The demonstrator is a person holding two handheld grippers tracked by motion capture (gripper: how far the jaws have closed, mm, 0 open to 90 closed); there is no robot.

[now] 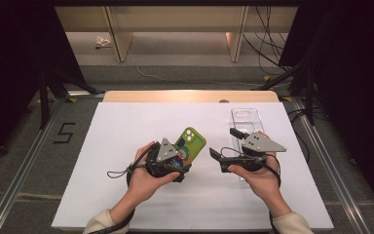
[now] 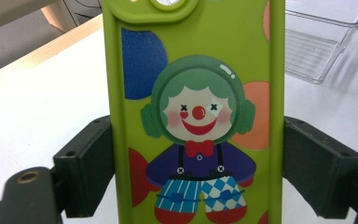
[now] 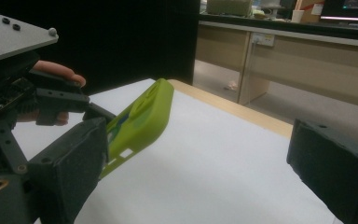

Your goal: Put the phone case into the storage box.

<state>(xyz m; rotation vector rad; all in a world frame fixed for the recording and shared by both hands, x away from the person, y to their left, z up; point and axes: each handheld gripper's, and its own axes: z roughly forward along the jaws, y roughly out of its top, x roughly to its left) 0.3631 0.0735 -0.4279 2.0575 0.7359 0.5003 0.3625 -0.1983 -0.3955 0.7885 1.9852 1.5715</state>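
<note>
My left hand-held gripper (image 1: 179,168) is clamped across the green phone case (image 1: 191,142), its long axis running ahead of the jaws. My right hand-held gripper (image 1: 222,145), jaws apart, faces it from just beside.

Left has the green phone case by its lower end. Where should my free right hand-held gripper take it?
Take the green phone case by its long side edges near the free camera end, coming from its right. The left hand-held gripper clamps the lower sides, the upper half juts up tilted off the table, and the right hand-held gripper is open beside it.
</note>
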